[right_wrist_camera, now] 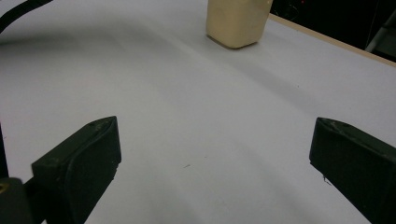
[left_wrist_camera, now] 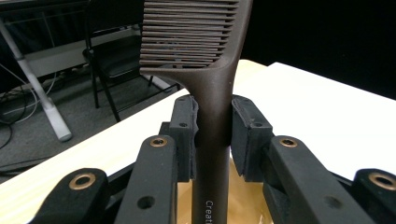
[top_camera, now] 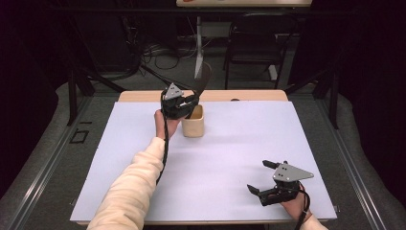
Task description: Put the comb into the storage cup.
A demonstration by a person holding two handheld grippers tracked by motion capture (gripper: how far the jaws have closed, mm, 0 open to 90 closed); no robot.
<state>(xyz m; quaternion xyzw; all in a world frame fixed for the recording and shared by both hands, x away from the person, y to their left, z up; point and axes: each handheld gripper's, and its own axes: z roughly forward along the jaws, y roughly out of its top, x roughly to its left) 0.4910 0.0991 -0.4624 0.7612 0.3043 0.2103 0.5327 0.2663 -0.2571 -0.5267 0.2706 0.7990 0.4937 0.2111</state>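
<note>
Left gripper (top_camera: 187,106), black with a grey three-cornered plate on top, held at about 11 o'clock from the table's middle in the high view, at the far part of the white table cover (top_camera: 225,158). Jaws pinching the handle of a dark brown plastic comb (left_wrist_camera: 211,116), one pad against each side of the shaft just below the teeth. Comb standing upright, teeth at 12 o'clock above the jaws in the left gripper view, lower end of the handle reaching down toward the tan opening beneath. In the high view, comb (top_camera: 203,80) rising at 12 o'clock from the gripper, over a pale tan, squarish cup with rounded corners (top_camera: 194,122). Cup upright on the cover, just at 3 o'clock of the left hand (top_camera: 166,123); whether the handle's tip touches the cup's inside, cannot tell.

Right gripper (top_camera: 264,179) low over the cover at about 5 o'clock, well apart from the cup. Jaws spread wide, nothing between them; bare white cover between the black pads (right_wrist_camera: 79,158) in the right gripper view, tan cup (right_wrist_camera: 238,21) far off at 12 o'clock.
</note>
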